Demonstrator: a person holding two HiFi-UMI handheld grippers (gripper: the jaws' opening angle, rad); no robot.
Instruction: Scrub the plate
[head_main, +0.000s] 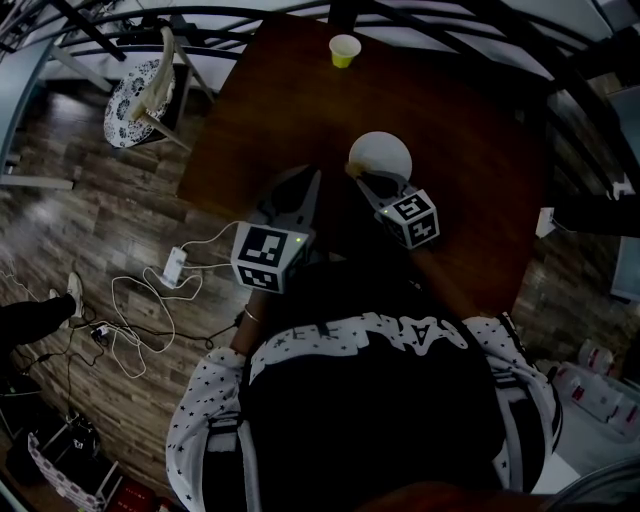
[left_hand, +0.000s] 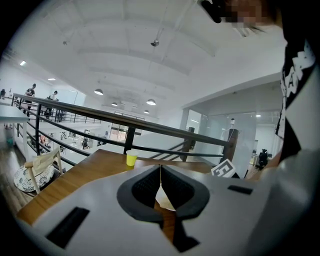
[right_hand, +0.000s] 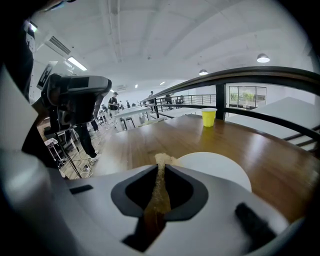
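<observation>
A white plate (head_main: 380, 153) lies on the dark wooden table (head_main: 470, 150), and it fills the area just right of the jaws in the right gripper view (right_hand: 220, 172). My right gripper (head_main: 362, 173) sits at the plate's near left rim, shut on a tan sponge (right_hand: 161, 162) whose tip sticks out past the jaws (right_hand: 161, 172). My left gripper (head_main: 307, 188) hovers left of the plate, apart from it, its jaws closed together with nothing between them (left_hand: 160, 172). A sliver of the plate (left_hand: 166, 199) shows behind those jaws.
A yellow cup (head_main: 344, 49) stands at the table's far edge, also seen as the yellow cup (right_hand: 208, 117). A chair with a patterned cushion (head_main: 135, 92) is off the table's left side. Cables and a white power adapter (head_main: 172, 266) lie on the floor. A dark railing (right_hand: 240, 75) runs behind the table.
</observation>
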